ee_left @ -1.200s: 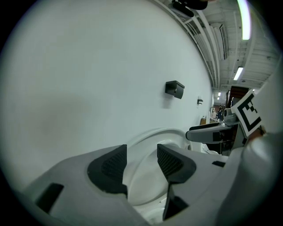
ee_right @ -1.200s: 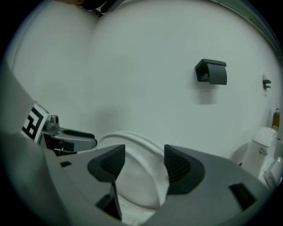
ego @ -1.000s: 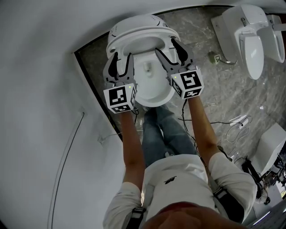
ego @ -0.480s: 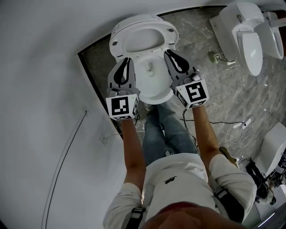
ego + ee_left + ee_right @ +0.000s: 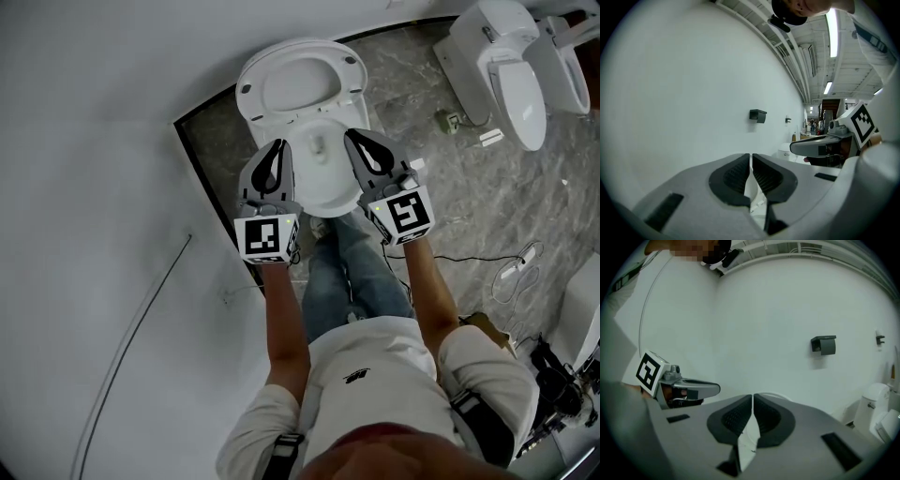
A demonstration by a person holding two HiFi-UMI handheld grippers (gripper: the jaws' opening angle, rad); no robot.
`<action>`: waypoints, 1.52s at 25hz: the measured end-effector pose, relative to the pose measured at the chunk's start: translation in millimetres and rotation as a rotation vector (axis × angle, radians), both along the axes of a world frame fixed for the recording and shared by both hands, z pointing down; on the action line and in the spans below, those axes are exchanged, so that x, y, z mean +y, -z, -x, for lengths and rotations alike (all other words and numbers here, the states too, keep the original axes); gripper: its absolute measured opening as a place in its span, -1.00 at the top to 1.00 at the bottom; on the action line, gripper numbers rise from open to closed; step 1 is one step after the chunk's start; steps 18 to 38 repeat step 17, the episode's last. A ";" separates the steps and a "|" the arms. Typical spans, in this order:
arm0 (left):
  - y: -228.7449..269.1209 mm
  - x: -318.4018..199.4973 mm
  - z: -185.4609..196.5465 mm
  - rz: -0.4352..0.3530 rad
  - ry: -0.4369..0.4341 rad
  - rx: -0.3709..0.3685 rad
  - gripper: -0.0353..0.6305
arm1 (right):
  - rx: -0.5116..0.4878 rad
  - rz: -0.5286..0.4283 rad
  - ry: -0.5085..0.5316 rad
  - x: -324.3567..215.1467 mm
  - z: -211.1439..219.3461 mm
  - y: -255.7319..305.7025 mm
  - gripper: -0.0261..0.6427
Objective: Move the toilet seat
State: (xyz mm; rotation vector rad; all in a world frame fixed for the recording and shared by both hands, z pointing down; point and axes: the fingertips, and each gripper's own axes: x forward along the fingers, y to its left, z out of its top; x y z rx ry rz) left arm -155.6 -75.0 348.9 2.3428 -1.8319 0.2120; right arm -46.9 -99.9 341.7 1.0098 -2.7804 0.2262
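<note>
White glossy oval toilet seat (image 5: 352,89) is seen raised upright behind the smooth white bowl (image 5: 326,192), on grey marbled floor (image 5: 441,206). Left tool (image 5: 277,148) and right tool (image 5: 360,141) are held above the bowl's sides, ribbed dark jaws pressed together, nothing gripped, the right's having just been closing

even, bright ceiling-strip light; sharp frames, fisheye-bent edges.
</note>
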 end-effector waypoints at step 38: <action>41.8 42.0 -19.3 -0.051 -0.031 -0.010 0.77 | -0.016 -0.033 -0.025 43.4 -19.6 36.1 0.81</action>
